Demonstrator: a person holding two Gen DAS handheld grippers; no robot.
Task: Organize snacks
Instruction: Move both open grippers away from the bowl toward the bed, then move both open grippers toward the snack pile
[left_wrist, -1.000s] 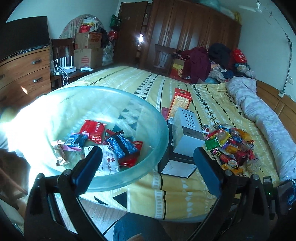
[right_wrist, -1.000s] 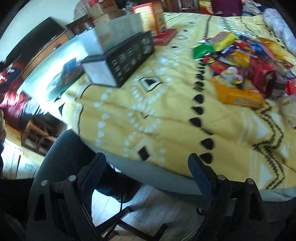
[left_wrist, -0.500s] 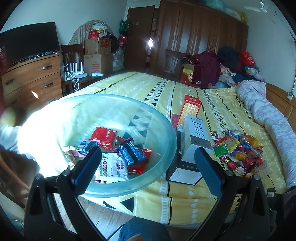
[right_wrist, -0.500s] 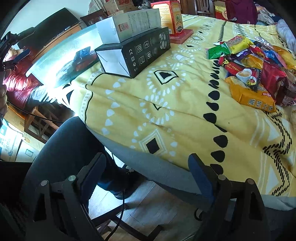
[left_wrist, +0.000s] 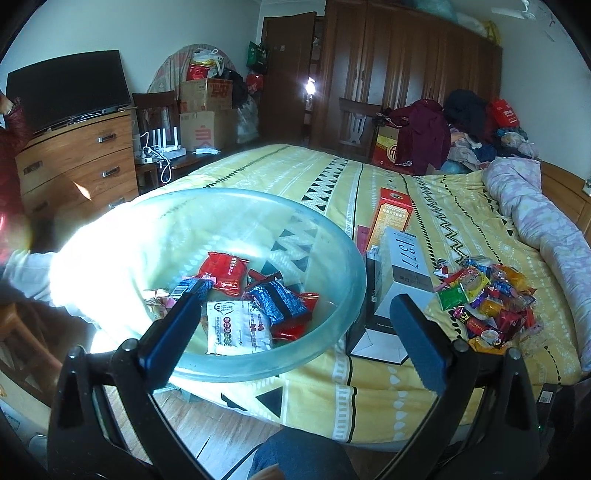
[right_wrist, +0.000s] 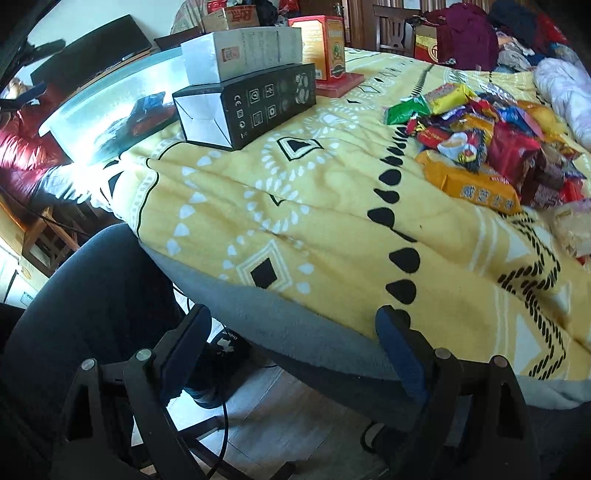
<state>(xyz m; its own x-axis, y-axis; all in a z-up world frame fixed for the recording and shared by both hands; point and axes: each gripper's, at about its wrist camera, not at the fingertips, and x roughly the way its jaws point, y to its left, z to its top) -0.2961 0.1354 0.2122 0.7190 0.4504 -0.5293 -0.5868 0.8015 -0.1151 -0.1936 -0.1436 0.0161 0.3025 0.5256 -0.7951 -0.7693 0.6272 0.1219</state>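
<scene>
Since a second ago the right gripper (right_wrist: 291, 328) has sunk toward the near bed (right_wrist: 332, 206) edge, jaws wide and empty like the left gripper's (left_wrist: 295, 314), the glass bowl (left_wrist: 343, 295) left, snack pile (left_wrist: 487, 299) right.

Readable text on the boxes

The white box (left_wrist: 406, 264) on the bed shows the number "1377" on its top side. The black box (right_wrist: 258, 105) under it has a small "CE" mark among white symbols. The snack packets have print too small to read.
</scene>
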